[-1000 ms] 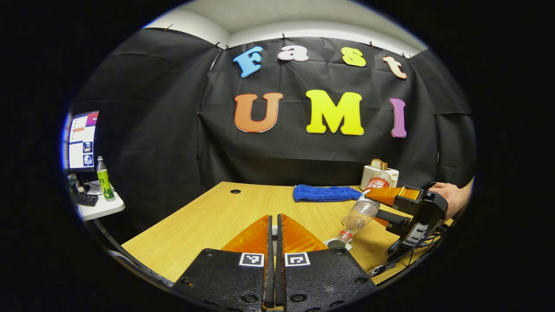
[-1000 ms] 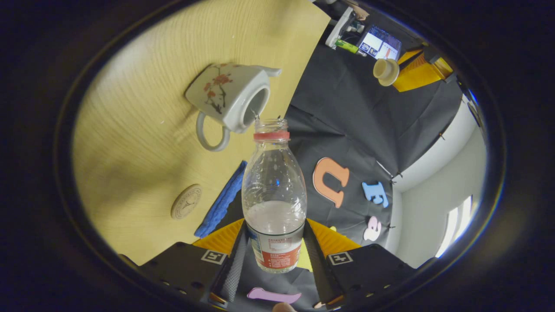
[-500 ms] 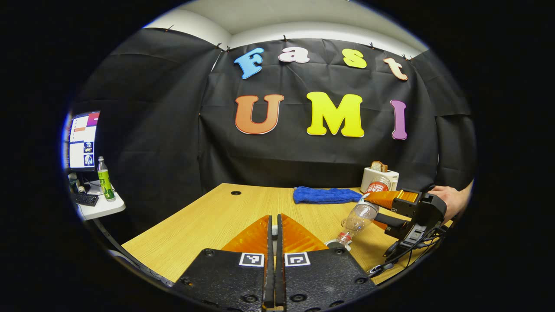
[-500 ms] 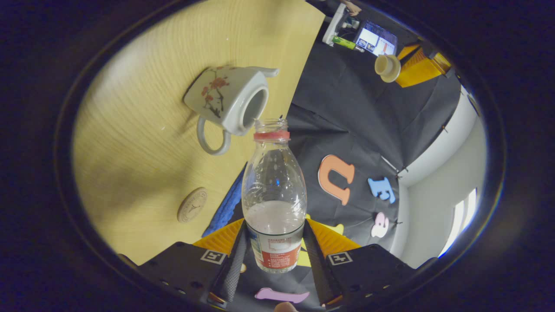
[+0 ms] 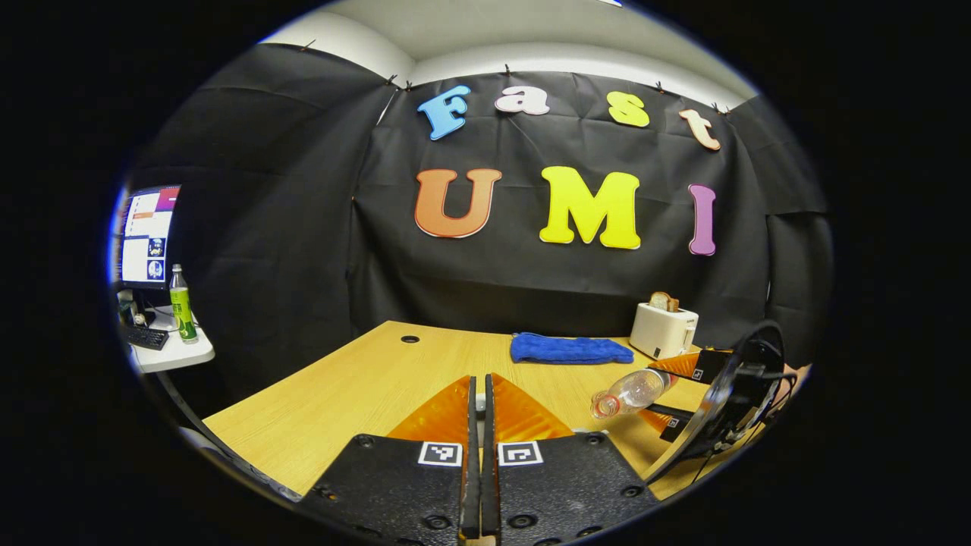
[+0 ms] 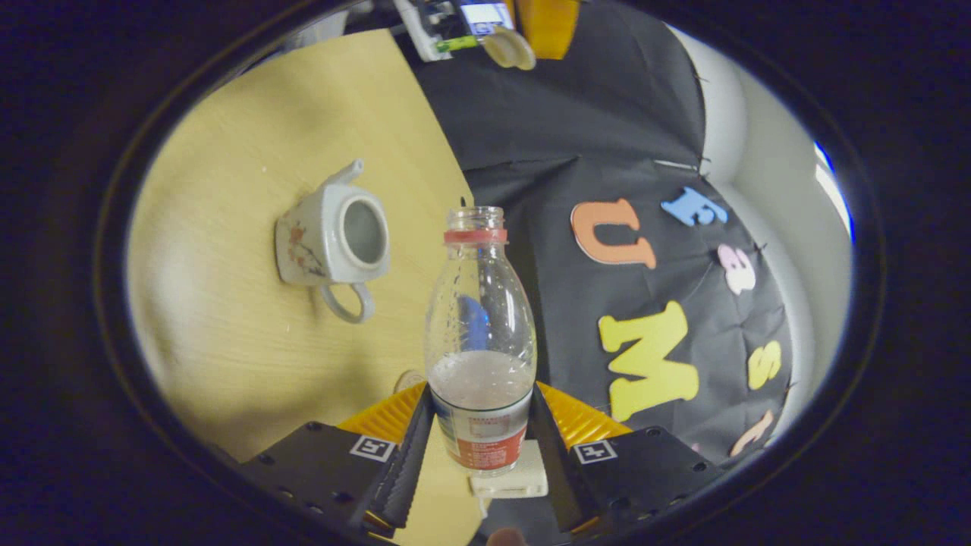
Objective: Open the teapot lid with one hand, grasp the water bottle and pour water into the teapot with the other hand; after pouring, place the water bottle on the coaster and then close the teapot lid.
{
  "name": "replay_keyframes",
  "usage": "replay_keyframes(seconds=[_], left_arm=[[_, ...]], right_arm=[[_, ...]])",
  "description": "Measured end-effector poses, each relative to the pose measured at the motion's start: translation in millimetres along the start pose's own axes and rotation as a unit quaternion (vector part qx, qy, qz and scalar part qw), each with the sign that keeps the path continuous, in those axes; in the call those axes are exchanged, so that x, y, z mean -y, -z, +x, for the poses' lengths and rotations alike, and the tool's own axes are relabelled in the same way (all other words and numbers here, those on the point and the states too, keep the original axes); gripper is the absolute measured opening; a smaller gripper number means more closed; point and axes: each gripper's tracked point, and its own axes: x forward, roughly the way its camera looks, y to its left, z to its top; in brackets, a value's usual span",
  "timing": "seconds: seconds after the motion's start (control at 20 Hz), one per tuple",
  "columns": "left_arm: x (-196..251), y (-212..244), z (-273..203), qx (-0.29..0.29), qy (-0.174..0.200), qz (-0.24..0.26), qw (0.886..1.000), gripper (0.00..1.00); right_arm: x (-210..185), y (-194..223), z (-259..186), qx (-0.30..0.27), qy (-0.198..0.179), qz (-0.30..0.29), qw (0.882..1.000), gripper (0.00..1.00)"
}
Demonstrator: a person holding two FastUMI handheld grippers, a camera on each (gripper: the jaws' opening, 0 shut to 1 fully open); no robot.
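2 tools busy: right tool (image 6: 479, 444) clamps the water bottle (image 6: 479, 334), pouring apparently done; coaster next. Left tool (image 5: 476, 409), fingers together, holds the lid (image 6: 510, 47) off the open teapot (image 6: 334, 241).

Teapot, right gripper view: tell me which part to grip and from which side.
Grip the loop handle, coming in from the side opposite the spout. The handle stands clear of the upright teapot and looks thin enough to pinch; the body and open mouth look too wide for two fingers.

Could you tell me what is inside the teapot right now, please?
The lidless teapot shows a shaded grey hollow through its mouth; whether water lies inside cannot be told, and its bottom is hidden.
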Motion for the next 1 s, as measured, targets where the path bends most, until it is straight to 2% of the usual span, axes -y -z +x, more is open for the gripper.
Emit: replay_keyframes(seconds=[0.05, 0.1, 0.15, 0.2, 0.3, 0.45, 0.55, 0.65, 0.8, 0.85, 0.9, 1.0], left_arm=[[4, -1, 1, 0.001, 0.003, 0.003, 1.0, 0.03], [8, 0, 2, 0.001, 0.006, 0.005, 1.0, 0.03], [12, 1, 2, 0.001, 0.01, 0.007, 1.0, 0.04], [15, 2, 4, 0.0, 0.013, 0.009, 1.0, 0.04], [20, 7, 8, -0.006, 0.016, 0.014, 1.0, 0.04], [28, 12, 10, -0.013, 0.022, 0.023, 0.999, 0.03], [32, 13, 11, -0.014, 0.028, 0.024, 0.999, 0.04], [33, 13, 11, -0.014, 0.029, 0.025, 0.999, 0.03], [30, 13, 10, -0.014, 0.026, 0.025, 0.999, 0.03], [30, 12, 10, -0.013, 0.025, 0.024, 0.999, 0.03], [29, 12, 10, -0.013, 0.024, 0.023, 0.999, 0.03], [27, 13, 10, -0.013, 0.023, 0.024, 0.999, 0.03]], right_arm=[[-3, -2, -3, 0.001, -0.02, 0.045, 0.999, 0.7], [-6, -4, -6, 0.001, -0.038, 0.096, 0.995, 0.72], [-7, -6, -10, 0.002, -0.053, 0.144, 0.988, 0.7], [-3, -10, -14, 0.007, -0.065, 0.196, 0.978, 0.72], [10, -15, -19, 0.019, -0.073, 0.277, 0.958, 0.7], [41, -13, -16, 0.029, -0.067, 0.388, 0.919, 0.7], [69, -1, -8, 0.035, -0.034, 0.43, 0.901, 0.7], [82, 5, 4, 0.044, -0.02, 0.47, 0.881, 0.7], [81, 17, 31, 0.037, -0.033, 0.553, 0.832, 0.7], [80, 23, 42, 0.031, -0.036, 0.573, 0.818, 0.7], [77, 27, 50, 0.023, -0.037, 0.581, 0.813, 0.7], [69, 28, 61, 0.011, -0.041, 0.587, 0.809, 0.7]])
